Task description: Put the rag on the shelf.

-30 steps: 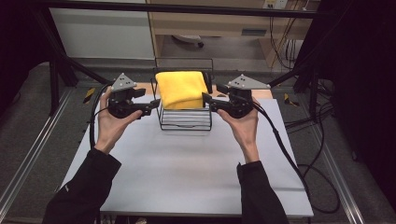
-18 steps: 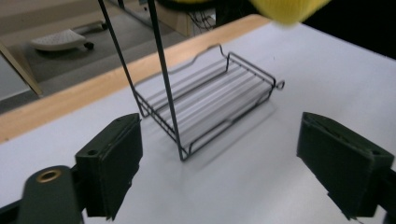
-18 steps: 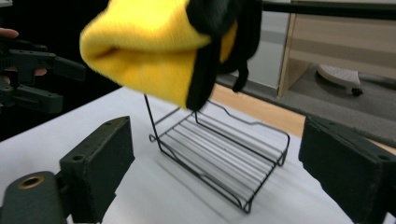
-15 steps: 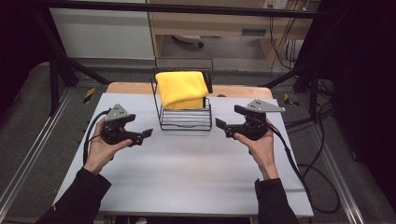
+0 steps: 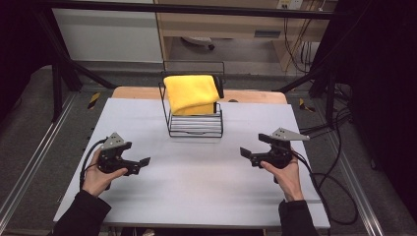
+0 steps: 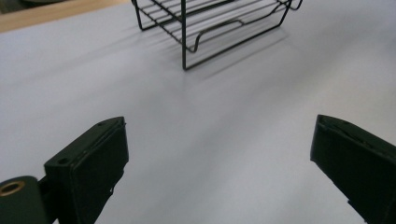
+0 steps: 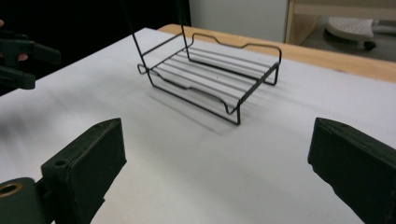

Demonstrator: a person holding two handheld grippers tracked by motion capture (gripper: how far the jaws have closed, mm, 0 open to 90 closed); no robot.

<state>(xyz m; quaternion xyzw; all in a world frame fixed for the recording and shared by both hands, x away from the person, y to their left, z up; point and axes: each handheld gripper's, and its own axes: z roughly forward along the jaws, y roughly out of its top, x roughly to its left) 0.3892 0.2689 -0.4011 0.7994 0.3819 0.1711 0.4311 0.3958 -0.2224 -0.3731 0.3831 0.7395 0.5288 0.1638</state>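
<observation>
- Yellow cloth (image 5: 191, 93) on the wire rack (image 5: 195, 125) looks soft, light and floppy; pinch a hanging edge.
- Left gripper (image 5: 142, 164) and right gripper (image 5: 244, 155) have just been opening; both stand wide and empty.

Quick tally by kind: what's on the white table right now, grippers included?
Black wire rack: 1
Folded yellow cloth, draped on the rack's top: 1
Black two-jaw grippers, both open and empty: 2, left gripper, right gripper
Total: 4
</observation>
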